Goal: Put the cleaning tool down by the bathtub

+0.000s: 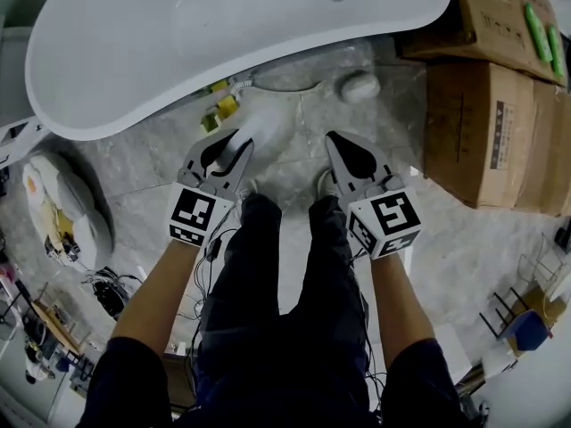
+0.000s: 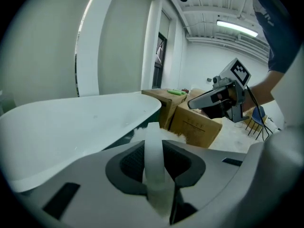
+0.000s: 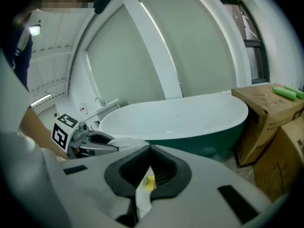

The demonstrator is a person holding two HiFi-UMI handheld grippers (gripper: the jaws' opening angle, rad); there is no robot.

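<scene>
The left gripper (image 1: 236,143) is gripping the cleaning tool (image 1: 266,125), its jaws standing partway closed with the pads pressing the white handle from both sides. The tool's long axis is running from the jaws toward the upper right of the head view. Its fluffy white head is leading and pointing down at the floor (image 1: 446,248), just below the rim of the bathtub (image 1: 178,43). The right gripper (image 1: 339,143) is hanging beside it with its jaws together, holding nothing. Grey stone tiles are covering the floor, and cardboard boxes (image 1: 486,123) are standing at the upper right.
</scene>
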